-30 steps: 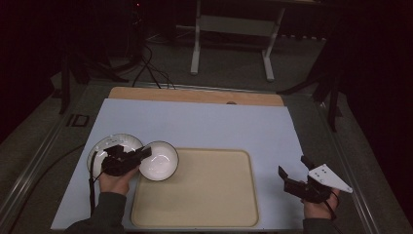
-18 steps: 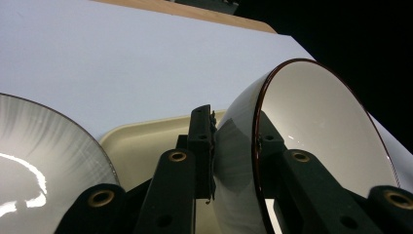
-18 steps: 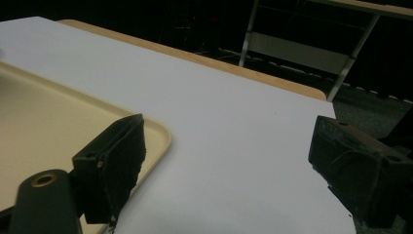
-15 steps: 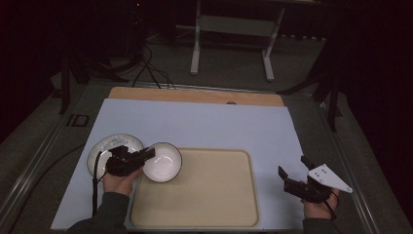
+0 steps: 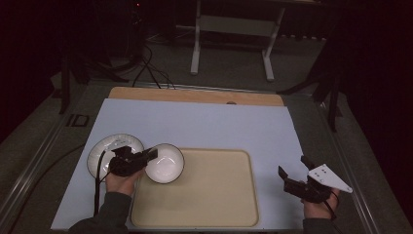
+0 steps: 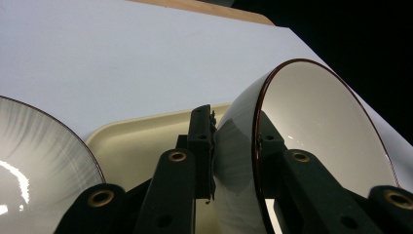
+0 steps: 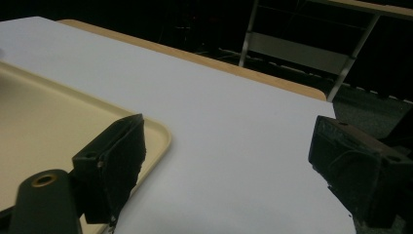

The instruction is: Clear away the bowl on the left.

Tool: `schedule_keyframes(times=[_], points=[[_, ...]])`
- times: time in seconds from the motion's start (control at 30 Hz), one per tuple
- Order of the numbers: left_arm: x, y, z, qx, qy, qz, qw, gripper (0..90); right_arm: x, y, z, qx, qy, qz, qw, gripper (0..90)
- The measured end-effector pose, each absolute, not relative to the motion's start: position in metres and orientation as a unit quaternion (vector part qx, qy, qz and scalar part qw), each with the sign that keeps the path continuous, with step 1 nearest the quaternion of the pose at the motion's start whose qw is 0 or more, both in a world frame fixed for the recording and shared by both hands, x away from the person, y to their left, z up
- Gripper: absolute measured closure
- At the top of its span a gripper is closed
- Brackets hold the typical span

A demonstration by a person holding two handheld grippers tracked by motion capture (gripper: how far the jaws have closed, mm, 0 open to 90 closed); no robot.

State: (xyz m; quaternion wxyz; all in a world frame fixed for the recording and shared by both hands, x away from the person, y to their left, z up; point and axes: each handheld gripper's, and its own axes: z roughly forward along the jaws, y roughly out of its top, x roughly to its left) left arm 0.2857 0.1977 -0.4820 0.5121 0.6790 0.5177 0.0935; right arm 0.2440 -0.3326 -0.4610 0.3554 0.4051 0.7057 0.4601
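Starting at the left of the table [image 5: 204,124], a white plate [image 5: 104,146] with a dark rim lies flat on the pale surface, and just beside it the left hand-held gripper [image 5: 151,155] pinches the rim of a white bowl [image 5: 168,163], one jaw outside the wall and one inside, as the left gripper view makes plain with the bowl [image 6: 311,146] tipped up between the black jaws. The bowl sits at the left edge of the beige tray [image 5: 209,195], overlapping its rim, so the work looks to be at an early-to-middle stage: the bowl is gripped and brought to the tray's border, but it is not yet set down in the tray's middle, and the plate seems untouched on the table. Further right the tray is bare. At the far right the right hand-held gripper [image 5: 292,170] hangs near the table's right edge, well apart from bowl and plate, its jaws spread wide with nothing between them; the right gripper view shows them standing open over the table with the tray corner [image 7: 156,134] by one jaw.
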Motion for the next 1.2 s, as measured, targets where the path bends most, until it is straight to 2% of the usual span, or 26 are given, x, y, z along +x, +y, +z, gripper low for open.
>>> schedule_keyframes(times=[0.8, 1.2], points=[[0.289, 0.174, -0.489, 0.696, 0.501, 0.075, 0.508, 76.5, 0.243, -0.334, -0.461, 0.406, 0.705, 0.460, 0.356, 13.2], [0.290, 0.150, -0.497, 0.719, 0.484, 0.056, 0.495, 76.5, 0.242, -0.335, -0.461, 0.408, 0.702, 0.462, 0.357, 13.2]])
